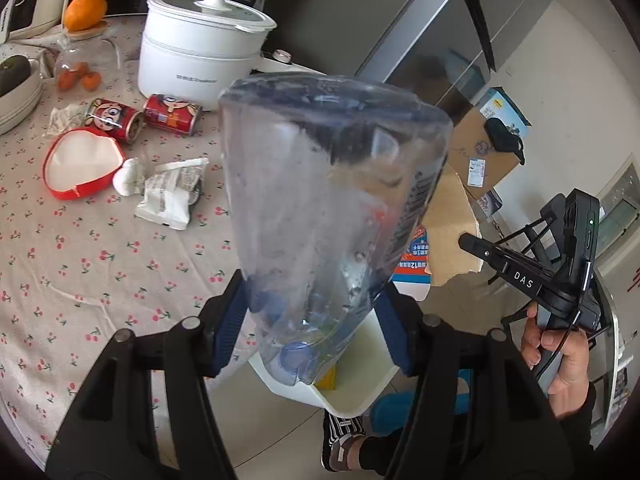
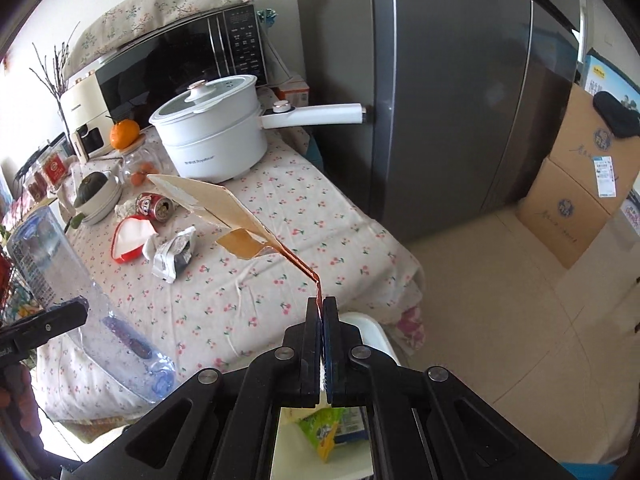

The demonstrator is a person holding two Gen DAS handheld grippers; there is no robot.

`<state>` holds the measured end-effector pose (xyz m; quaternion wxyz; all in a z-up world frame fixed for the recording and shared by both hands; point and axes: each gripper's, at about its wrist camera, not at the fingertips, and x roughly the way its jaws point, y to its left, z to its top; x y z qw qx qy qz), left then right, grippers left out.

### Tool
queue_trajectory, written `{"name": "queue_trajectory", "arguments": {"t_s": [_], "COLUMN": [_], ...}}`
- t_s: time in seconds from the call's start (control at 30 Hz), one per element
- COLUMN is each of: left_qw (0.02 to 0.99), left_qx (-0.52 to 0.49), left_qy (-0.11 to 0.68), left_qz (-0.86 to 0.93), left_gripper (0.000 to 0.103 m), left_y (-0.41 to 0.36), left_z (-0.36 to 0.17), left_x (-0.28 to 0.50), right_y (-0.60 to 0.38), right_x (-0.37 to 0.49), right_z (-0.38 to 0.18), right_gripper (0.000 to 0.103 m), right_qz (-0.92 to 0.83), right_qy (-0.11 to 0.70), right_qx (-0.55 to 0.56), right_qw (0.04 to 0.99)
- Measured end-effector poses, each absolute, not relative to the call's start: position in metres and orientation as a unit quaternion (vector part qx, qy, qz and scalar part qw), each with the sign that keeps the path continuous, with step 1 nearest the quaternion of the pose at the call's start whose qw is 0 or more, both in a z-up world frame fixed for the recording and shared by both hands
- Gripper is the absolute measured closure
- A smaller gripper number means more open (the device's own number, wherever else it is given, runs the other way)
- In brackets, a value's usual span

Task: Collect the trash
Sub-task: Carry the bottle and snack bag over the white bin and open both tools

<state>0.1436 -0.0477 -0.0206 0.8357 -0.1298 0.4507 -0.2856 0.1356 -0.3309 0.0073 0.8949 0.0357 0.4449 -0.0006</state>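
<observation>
My left gripper is shut on a clear plastic bottle, cap end down, held over a white trash bin beside the table; the bottle also shows in the right wrist view. My right gripper is shut on a torn piece of brown cardboard, held above the bin; the cardboard shows in the left wrist view. On the cherry-print tablecloth lie two red cans, a red heart-shaped box, a crumpled wrapper and a tissue.
A white electric pot with a long handle stands at the table's back. A jar with an orange, stacked bowls, a microwave, a grey fridge and cardboard boxes on the floor surround it.
</observation>
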Motion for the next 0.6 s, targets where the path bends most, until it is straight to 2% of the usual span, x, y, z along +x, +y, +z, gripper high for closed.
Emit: {"name": "queue_trajectory", "arguments": {"t_s": [0.27,0.6], "left_qw": [0.819,0.8], "left_qx": [-0.074,-0.019], "left_qy": [0.462,0.492], "left_qz": [-0.332,-0.344], "left_gripper": [0.04,0.036], "left_y": [-0.121,-0.144], "left_z": [-0.044,-0.065], "left_x": [0.132,0.129], "right_y": [-0.371,-0.387], "right_x": [0.107,0.1], "right_z": [-0.001,-0.013], "right_gripper": [0.101,0.101], "right_qz": [-0.031,-0.052], "right_qy": [0.461,0.479], "right_qx": [0.056,0.066], "right_qw": [0.885,0.874]}}
